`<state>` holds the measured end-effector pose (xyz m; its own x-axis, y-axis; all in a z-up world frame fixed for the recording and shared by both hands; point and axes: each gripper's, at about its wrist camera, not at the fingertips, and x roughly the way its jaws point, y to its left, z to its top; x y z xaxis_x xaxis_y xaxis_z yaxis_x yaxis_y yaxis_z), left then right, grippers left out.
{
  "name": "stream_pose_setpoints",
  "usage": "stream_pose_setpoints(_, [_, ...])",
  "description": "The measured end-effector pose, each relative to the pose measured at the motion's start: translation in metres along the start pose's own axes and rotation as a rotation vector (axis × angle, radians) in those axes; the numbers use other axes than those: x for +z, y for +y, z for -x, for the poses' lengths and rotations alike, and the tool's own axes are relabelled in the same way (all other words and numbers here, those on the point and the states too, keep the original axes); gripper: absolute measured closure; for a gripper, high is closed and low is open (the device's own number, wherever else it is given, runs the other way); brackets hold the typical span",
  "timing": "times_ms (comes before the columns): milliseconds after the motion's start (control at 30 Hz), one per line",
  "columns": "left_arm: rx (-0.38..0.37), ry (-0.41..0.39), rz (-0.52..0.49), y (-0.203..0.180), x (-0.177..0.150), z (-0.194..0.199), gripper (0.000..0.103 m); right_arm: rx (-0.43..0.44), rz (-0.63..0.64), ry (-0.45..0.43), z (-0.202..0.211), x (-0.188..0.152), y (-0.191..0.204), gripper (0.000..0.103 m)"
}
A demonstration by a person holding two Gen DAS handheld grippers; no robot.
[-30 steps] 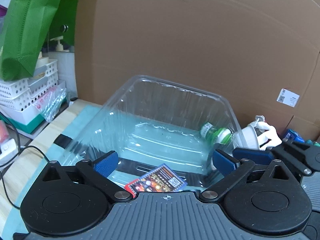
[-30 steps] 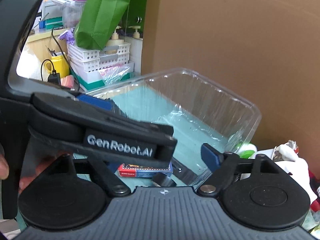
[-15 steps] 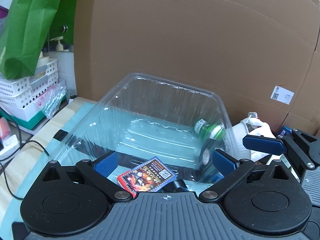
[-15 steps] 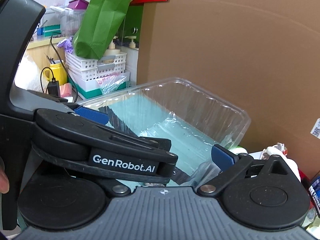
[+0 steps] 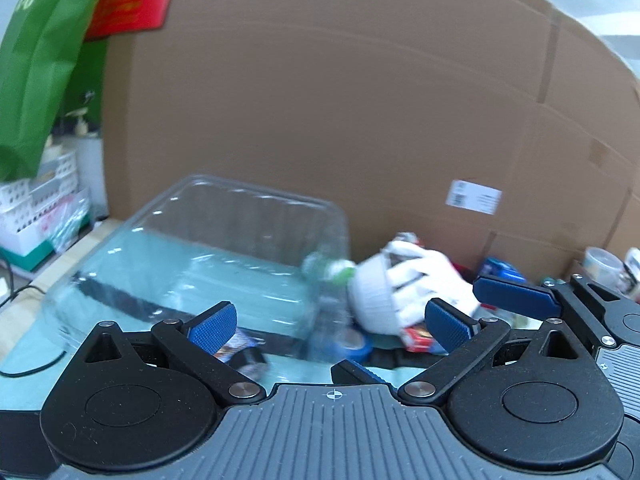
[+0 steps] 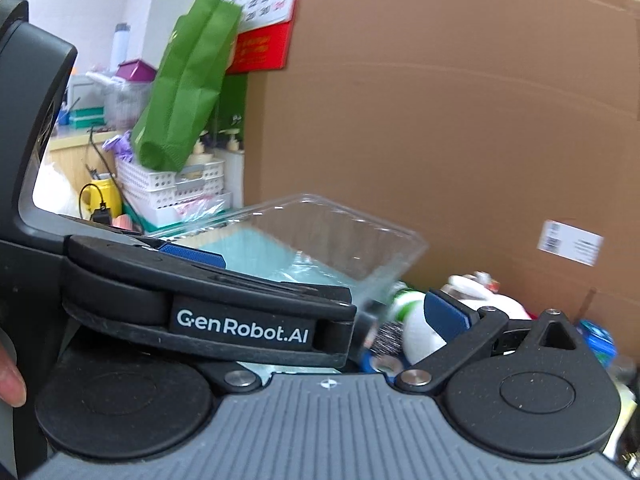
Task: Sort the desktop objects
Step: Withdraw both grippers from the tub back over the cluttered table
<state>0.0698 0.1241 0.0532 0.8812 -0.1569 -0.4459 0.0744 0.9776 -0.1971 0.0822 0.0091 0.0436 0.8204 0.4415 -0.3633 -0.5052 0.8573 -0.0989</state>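
Your left gripper (image 5: 332, 322) stands with blue pads wide apart, nothing between them. At 11 o'clock from it sits the clear plastic tray (image 5: 224, 248) on the teal mat (image 5: 24, 360), its rim blurred. At 1 o'clock, beside the tray's right corner, a white bowl (image 5: 372, 296) leans against white clutter. Your right gripper (image 6: 328, 284) is fully spread too, holding nothing; the tray (image 6: 340, 240) lies at its 12 o'clock. Cardboard (image 5: 360, 120) backs everything.

The clear plastic tray (image 5: 224, 216) sat on a pale teal mat (image 5: 32, 360); the blurred bottle (image 6: 412, 320) looked white with green, and the pads (image 5: 212, 322) blue.
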Motion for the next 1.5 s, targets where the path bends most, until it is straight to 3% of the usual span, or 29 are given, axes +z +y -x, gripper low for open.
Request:
stream_pose_setpoints(200, [-0.106,0.009,-0.037,-0.048,-0.027,0.005,0.000,-0.120,-0.034,0.006,0.038,-0.032,-0.028,0.000])
stream_pose_setpoints(567, [-0.237,0.147,-0.079,-0.117,-0.082,-0.034,0.000,-0.364,-0.164,0.142,0.076,-0.108,-0.092,0.000])
stream_pose_setpoints(900, [-0.305,0.180,-0.178,-0.161,-0.092,-0.083,0.000,-0.430,-0.254,0.187,0.063,-0.140,-0.133,0.002])
stream_pose_setpoints(1100, [-0.337,0.257,-0.174,-0.176,-0.099,-0.120,0.018,-0.463,-0.320,0.232,0.045,-0.155,-0.155,0.012])
stream_pose_setpoints(1333, [-0.366,0.320,-0.182,-0.188,-0.100,-0.156,0.043,-0.434,-0.376,0.265,0.026,-0.163,-0.172,0.026])
stream_pose_setpoints(1500, [-0.386,0.316,-0.203,-0.198,-0.097,-0.168,0.049,-0.428,-0.415,0.265,0.019,-0.165,-0.187,0.029])
